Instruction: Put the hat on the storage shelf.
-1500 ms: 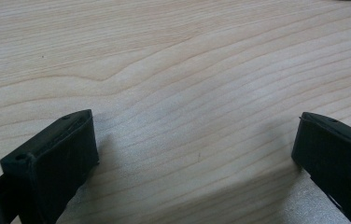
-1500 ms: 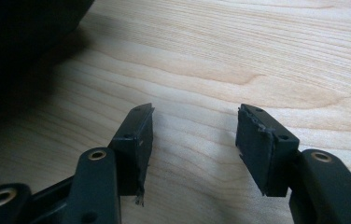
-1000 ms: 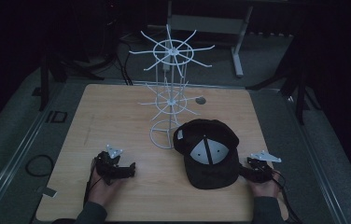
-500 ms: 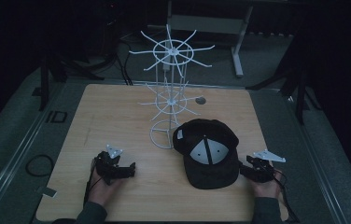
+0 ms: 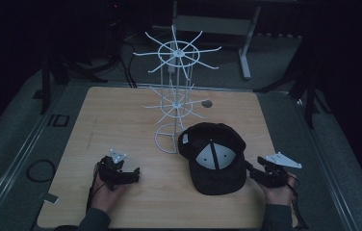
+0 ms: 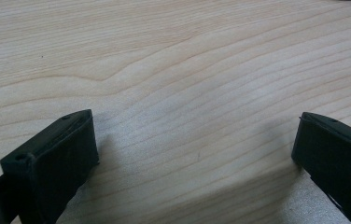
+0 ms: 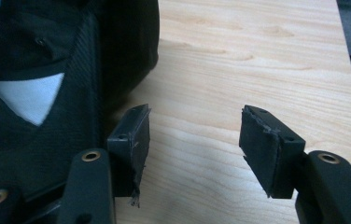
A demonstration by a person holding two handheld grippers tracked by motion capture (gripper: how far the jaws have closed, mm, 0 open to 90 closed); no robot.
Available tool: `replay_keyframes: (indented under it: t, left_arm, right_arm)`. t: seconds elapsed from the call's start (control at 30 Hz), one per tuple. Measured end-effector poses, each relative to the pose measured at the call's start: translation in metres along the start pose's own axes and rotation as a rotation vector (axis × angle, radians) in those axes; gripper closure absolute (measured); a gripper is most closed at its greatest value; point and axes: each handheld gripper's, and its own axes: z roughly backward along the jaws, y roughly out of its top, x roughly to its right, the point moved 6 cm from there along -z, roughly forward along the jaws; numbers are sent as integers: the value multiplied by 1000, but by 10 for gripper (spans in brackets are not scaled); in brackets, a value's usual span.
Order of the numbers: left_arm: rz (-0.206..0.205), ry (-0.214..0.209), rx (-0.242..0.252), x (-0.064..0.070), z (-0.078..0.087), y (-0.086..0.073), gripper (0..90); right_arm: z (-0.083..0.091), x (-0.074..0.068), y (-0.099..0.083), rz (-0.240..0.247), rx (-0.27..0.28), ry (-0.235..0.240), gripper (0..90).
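Note:
A black cap [image 5: 213, 156] with a white panel lies upside down on the wooden table [image 5: 116, 120], right of centre. In the right gripper view the cap [image 7: 47, 74] sits beside the left jaw. My right gripper [image 5: 250, 169] rests on the table just right of the cap, open, nothing between its jaws [image 7: 194, 135]. My left gripper [image 5: 133, 174] rests on the table at the front left, open over bare wood [image 6: 194, 140]. A white wire display rack [image 5: 174, 96] stands behind the cap.
A small dark round object [image 5: 207, 103] lies on the table behind the rack. Dark floor, cables and stand legs surround the table. Bare wood lies between the two grippers and across the table's left half.
The right gripper has shifted slightly toward the cap's edge. The left gripper and the cap stay where they were.

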Motion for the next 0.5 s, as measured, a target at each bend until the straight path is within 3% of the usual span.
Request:
replay_keyframes:
  t: [0.5]
  left_arm:
    - [0,0,0,0,0,0,1]
  right_arm:
    - [23,-10,10,6,59,25,408]
